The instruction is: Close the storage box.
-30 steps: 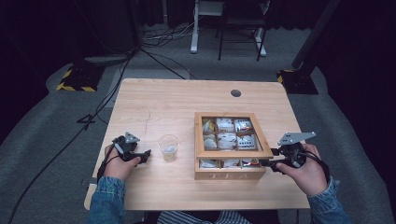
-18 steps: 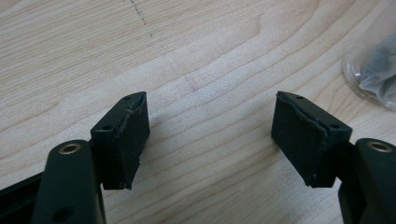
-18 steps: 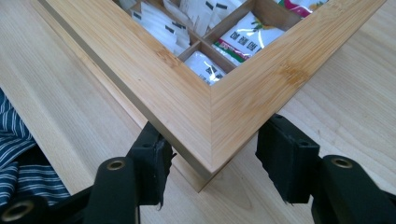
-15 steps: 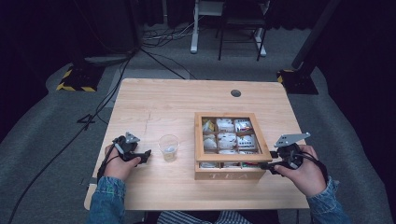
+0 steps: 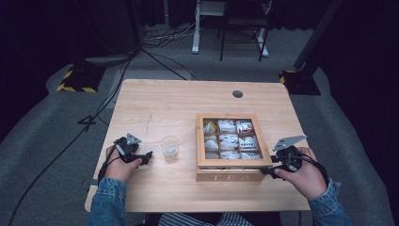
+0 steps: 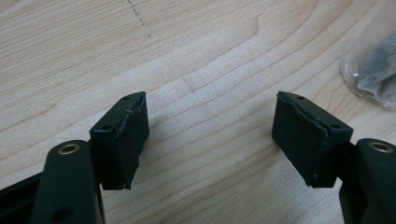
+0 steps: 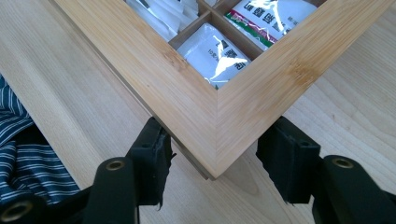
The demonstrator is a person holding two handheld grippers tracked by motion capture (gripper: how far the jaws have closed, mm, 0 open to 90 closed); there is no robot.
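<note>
Now right gripper (image 5: 267, 170) lower, jaws straddling tea box (image 5: 233, 174) corner, left gripper (image 5: 147, 157) unmoved, spread.

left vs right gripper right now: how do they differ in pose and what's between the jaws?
The left gripper has its black jaws spread over bare light wooden table, nothing between them; the right gripper has its jaws straddling the near right corner of the wooden tea box. The left sits beside the clear plastic cup, apart from it; the right is at the box. Both are open and hand-held.
</note>
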